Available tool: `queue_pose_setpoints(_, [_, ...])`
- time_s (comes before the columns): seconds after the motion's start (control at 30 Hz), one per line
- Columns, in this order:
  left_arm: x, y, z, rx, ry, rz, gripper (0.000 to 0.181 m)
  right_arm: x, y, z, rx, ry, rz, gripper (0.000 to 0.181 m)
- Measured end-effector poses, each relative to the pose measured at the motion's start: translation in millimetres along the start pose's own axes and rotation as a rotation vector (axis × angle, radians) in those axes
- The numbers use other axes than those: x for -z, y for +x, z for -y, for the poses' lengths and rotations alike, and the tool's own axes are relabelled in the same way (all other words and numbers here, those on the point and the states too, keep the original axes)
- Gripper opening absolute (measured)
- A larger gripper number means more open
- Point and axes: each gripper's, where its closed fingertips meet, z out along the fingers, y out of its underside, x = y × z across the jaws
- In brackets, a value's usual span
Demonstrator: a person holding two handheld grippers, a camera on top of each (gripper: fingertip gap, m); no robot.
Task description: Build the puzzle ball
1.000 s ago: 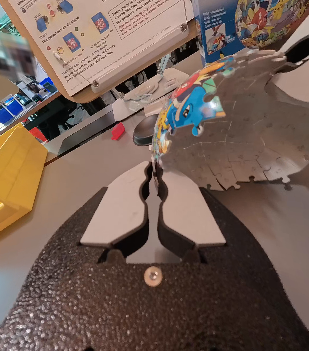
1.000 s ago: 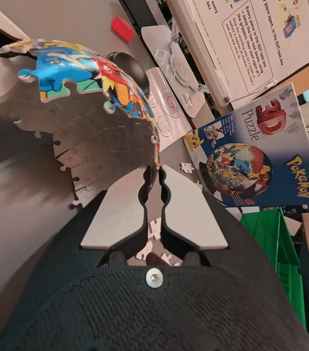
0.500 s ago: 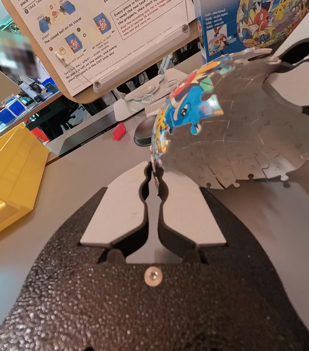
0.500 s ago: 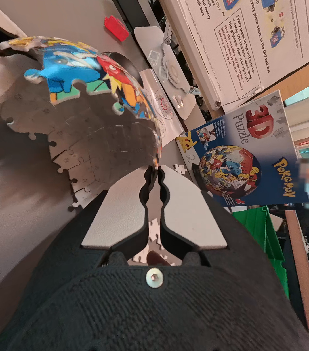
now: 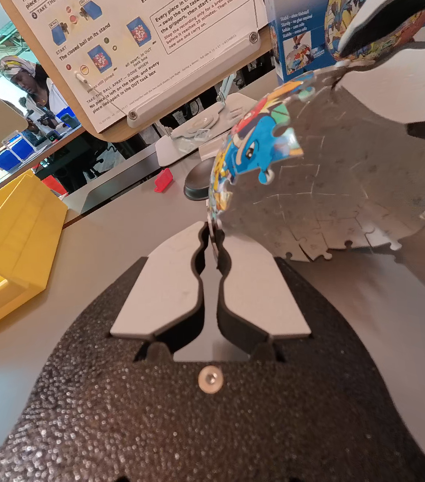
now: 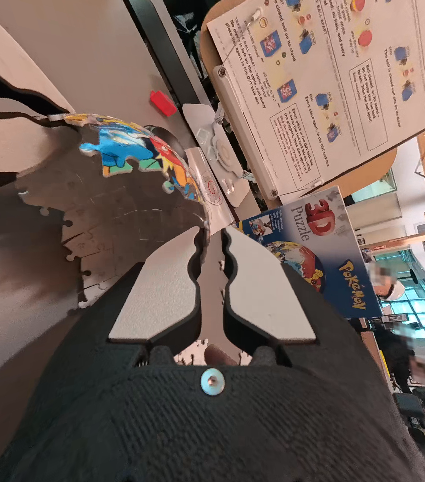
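The partly built puzzle ball shell [image 5: 323, 195] is a curved sheet, grey inside with a colourful cartoon print outside, held above the grey table. My left gripper [image 5: 213, 233] is shut on its near edge. In the right wrist view the shell [image 6: 117, 208] curves left from my right gripper [image 6: 212, 234]. That gripper's jaws stand slightly apart, and the shell's edge lies against the left finger with a gap to the right one. The right gripper [image 5: 339, 61] shows at the shell's far edge in the left wrist view. The left gripper [image 6: 52, 117] shows in the right wrist view.
A yellow bin [image 5: 10, 247] stands at the left. A small red block [image 5: 164, 180] and a black stand dish [image 5: 197, 182] lie behind the shell. An instruction board [image 5: 141, 52] and the puzzle box [image 6: 323, 247] stand at the back. Loose pieces [image 6: 193, 352] lie under the right gripper. About 11 cm separates my left fingertips from my right.
The right gripper's jaws have parted a little around the shell's edge, and its view has swung round. In the left wrist view the right gripper looms closer. The left gripper's grip is unchanged.
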Motion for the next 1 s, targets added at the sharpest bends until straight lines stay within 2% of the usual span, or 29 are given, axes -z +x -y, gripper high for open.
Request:
queue_pose_setpoints(0.2, [-0.1, 1.0, 0.3, -0.012, 0.002, -0.001, 0.003, -2.6, -2.6, -0.6, 0.000, 0.009, 0.025, 0.005])
queue_pose_setpoints(0.47, [-0.5, 0.8, -0.2, -0.009, -0.001, -0.003, 0.004, -4.3, -2.4, -0.1, -0.039, 0.022, 0.049, 0.005])
queue_pose_setpoints(0.5, [-0.5, 0.7, -0.3, -0.008, -0.001, -0.002, 0.004, -4.2, -1.5, -0.3, -0.049, 0.028, 0.043, 0.008])
queue_pose_setpoints(0.57, [-0.4, 0.5, -0.2, -0.004, 0.000, -0.005, 0.003, -4.5, 3.5, -3.7, -0.057, 0.020, 0.016, 0.027])
queue_pose_setpoints(0.77, [-0.1, 0.4, -0.1, 0.000, 0.002, -0.008, 0.003, -4.1, 0.7, -5.6, -0.001, 0.053, 0.059, 0.026])
queue_pose_setpoints(1.0, [-0.3, 0.4, -0.4, -0.002, -0.001, -0.006, 0.004, -13.1, -0.8, -7.6, 0.021, 0.023, 0.119, 0.024])
